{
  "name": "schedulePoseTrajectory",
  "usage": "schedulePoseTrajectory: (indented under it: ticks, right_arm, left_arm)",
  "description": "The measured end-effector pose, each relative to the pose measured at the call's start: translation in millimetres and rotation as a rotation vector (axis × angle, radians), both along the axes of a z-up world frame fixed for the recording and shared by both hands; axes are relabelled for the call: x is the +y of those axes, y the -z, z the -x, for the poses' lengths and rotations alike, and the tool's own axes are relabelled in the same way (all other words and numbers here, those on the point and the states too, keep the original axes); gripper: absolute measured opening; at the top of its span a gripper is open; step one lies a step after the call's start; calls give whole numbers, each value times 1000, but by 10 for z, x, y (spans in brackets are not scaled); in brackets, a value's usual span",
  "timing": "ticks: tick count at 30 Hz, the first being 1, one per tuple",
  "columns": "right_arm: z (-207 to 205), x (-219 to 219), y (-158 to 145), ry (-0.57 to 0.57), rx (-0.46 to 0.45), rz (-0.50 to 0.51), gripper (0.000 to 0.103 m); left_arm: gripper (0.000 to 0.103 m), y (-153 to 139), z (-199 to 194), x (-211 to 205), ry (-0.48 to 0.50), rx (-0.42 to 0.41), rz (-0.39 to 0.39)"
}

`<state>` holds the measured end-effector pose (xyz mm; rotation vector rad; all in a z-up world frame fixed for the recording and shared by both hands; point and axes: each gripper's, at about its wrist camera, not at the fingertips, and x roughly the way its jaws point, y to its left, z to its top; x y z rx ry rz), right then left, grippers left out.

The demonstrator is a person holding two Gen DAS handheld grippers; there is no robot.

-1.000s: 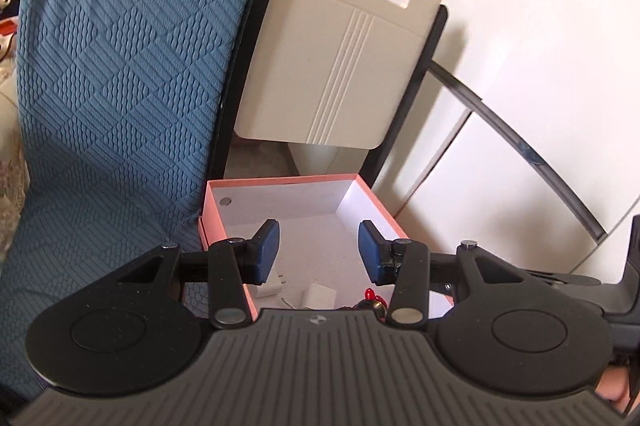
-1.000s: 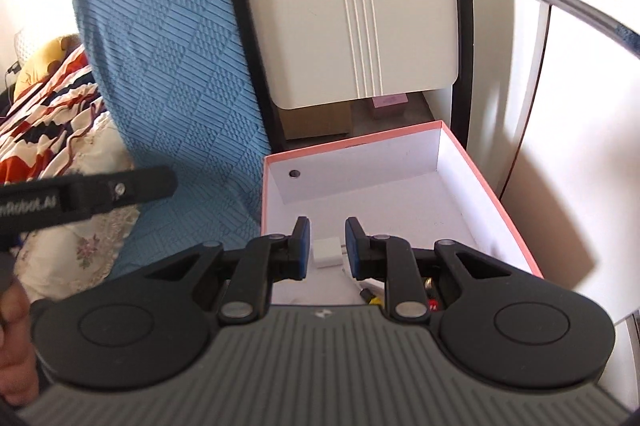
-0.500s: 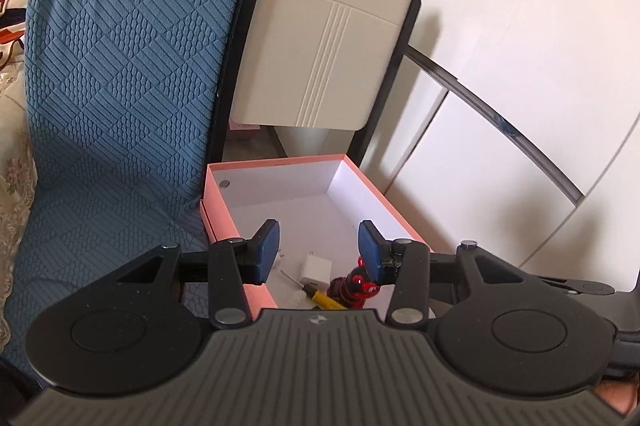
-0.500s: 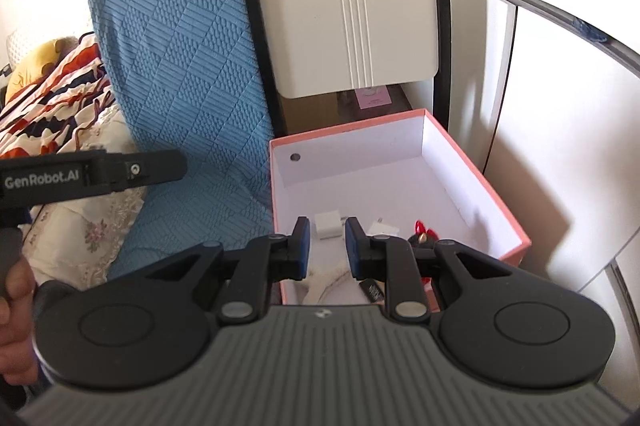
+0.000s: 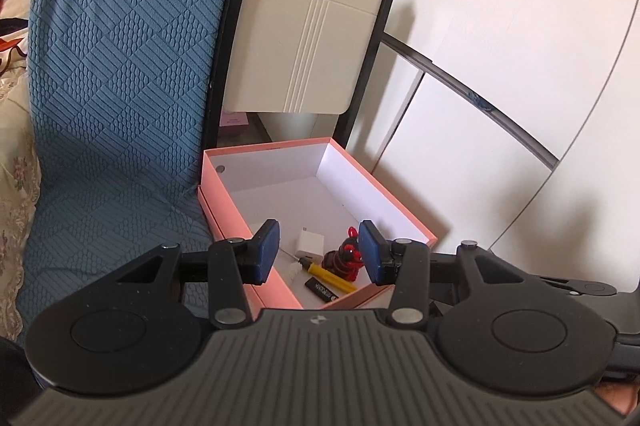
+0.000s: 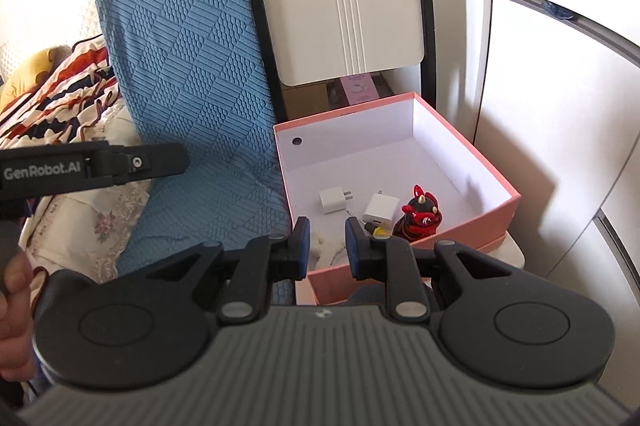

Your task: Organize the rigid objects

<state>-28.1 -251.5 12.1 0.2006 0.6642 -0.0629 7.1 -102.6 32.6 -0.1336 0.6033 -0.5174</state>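
A pink box with a white inside stands beside a blue-covered seat. In it lie a white charger, a red and black figurine, a yellow stick-shaped item and a small black item. My left gripper hangs open over the box's near end, empty. The right wrist view shows the box, two white chargers, the figurine and something white and fluffy. My right gripper stands at the near left corner, jaws narrowly apart, holding nothing.
A blue textured cover drapes the seat left of the box. A beige panel with a handle slot leans behind it. White cabinet doors close off the right. Striped bedding lies far left. A hand holds the left gripper's handle.
Both grippers have drawn back from the box. More of its near end and the items inside now show. Neither jaw gap has changed.
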Motion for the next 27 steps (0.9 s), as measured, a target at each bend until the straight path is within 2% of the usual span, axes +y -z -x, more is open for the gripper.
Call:
schedulePoseTrajectory:
  ticks: [9,10,12,13,15,18,20,22,27]
  right_arm:
    - [231,26,53,25,-4,8,23]
    - [250,34,50,23,-8,21,23]
    - [274,42,44,22,-14,40,23]
    - [282,38,41,22,-16,38,23]
    - [294,16,46,29,-21,37,26]
    - [308,-19,68,33,-25,20,44]
    - [310,-29,86,42,-28,15,73]
    - [317,-36,99,56,-37,14,85]
    - [308,-27,144,42,-45,12,85]
  left_arm:
    - [52,76,136,6,0,12,-13]
    - [55,92,128,13,-12,20,-15]
    - [72,112,107,38,-36,29,-22]
    - [74,114,113,53,-41,23,-26]
    - [88,112,119,83,-62,12,-31]
    - [94,117,120,127,-74,7,-38]
    - [96,132,114,135,-79,6,-48]
    - [96,143,115,166,-84,9,-42]
    - [103,168,164,170,-89,-23,-68]
